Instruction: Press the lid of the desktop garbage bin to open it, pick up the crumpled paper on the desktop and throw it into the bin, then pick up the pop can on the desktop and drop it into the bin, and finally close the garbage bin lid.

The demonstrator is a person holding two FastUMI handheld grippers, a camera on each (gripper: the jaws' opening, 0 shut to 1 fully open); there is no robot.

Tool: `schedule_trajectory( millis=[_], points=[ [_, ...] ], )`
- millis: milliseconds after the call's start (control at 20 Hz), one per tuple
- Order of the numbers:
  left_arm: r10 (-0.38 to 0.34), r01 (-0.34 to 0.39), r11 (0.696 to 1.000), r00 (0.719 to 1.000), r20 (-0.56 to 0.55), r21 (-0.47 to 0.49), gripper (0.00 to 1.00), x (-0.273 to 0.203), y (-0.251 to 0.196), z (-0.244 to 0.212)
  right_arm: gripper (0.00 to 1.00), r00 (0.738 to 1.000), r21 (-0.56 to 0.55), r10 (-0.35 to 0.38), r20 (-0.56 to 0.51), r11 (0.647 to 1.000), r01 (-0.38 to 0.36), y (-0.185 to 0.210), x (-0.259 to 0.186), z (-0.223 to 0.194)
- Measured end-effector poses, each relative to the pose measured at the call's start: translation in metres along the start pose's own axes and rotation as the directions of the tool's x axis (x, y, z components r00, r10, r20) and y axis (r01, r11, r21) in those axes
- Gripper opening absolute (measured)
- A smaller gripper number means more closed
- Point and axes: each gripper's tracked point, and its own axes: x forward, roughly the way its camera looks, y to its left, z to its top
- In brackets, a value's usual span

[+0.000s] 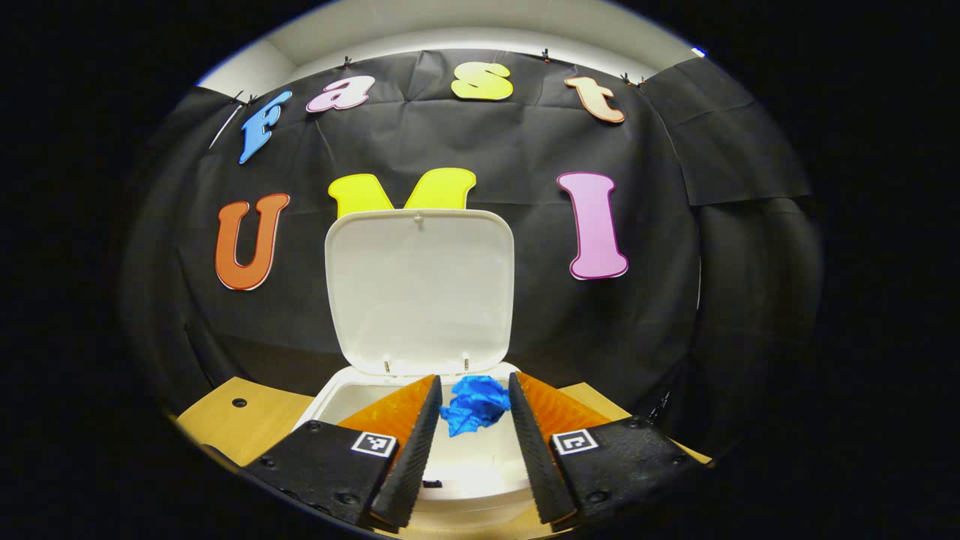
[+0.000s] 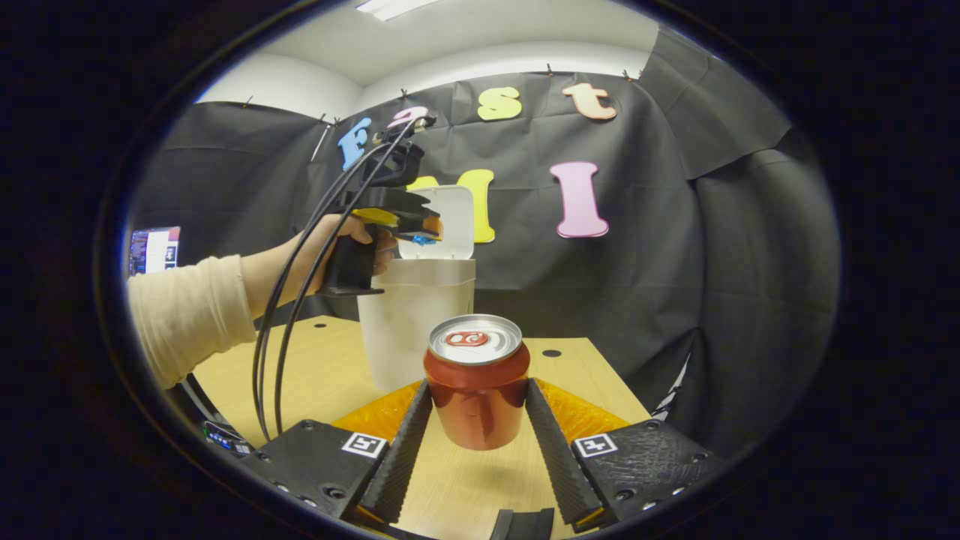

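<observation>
Left hand-held gripper (image 1: 475,409) poised above the open bin (image 1: 480,465), fingers closed on the crumpled paper (image 1: 474,405), a soft, creased blue wad pinched between the ribbed pads. Straight below the paper, the bin's mouth; lid (image 1: 420,289) upright at the far side, smooth white plastic with rounded corners. Judged step: letting go, so the wad falls into the opening; nothing between paper and bin.

Right hand-held gripper (image 2: 476,420) low over the bench (image 2: 337,375), fingers apart, flanking the pop can (image 2: 475,382) on either side. Contact with the can's wall not clear, probably just short of it. Can upright, long axis vertical, a red metal cylinder with a silver top and pull tab. Beyond the can, the pale, slightly see-through bin (image 2: 416,322) on light wood. Clearly nearer the can: the right hand-held gripper; left one up at the bin's rim, held by a hand (image 2: 352,251) in a cream sleeve (image 2: 187,315).
</observation>
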Motion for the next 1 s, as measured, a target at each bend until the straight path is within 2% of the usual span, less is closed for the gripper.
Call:
schedule_trajectory(
  millis=[50,150,350,600,800,1000],
  points=[
    [0.001,-0.001,1.000,1.000,0.004,0.007,0.74,-0.005,0.001,0.002,0.76,1.000,0.000,-0.003,-0.002,1.000,0.003,0.000,0.001,-0.001],
    [0.022,-0.023,0.999,1.000,0.006,0.029,0.88,-0.015,0.007,0.003,0.76,1.000,-0.005,-0.014,-0.009,1.000,0.014,-0.002,0.001,-0.002],
    [0.051,-0.051,0.999,0.999,-0.015,0.008,0.96,-0.045,0.018,-0.010,0.76,1.000,0.018,0.001,-0.028,1.000,-0.001,0.002,0.003,-0.006],
    [0.062,-0.064,0.996,0.997,0.038,0.055,0.96,-0.103,0.029,-0.021,0.76,0.999,0.033,-0.019,-0.051,0.999,0.021,-0.003,0.007,-0.012],
    [0.050,-0.048,0.998,0.997,0.060,-0.032,0.95,-0.142,0.030,-0.039,0.76,0.996,0.067,0.039,-0.075,0.997,-0.034,0.008,0.009,-0.019],
    [0.111,-0.117,0.992,0.986,0.120,0.043,0.96,-0.175,0.050,-0.054,0.76,0.995,0.102,0.019,-0.097,0.995,-0.009,0.001,0.013,-0.017]
  ],
)
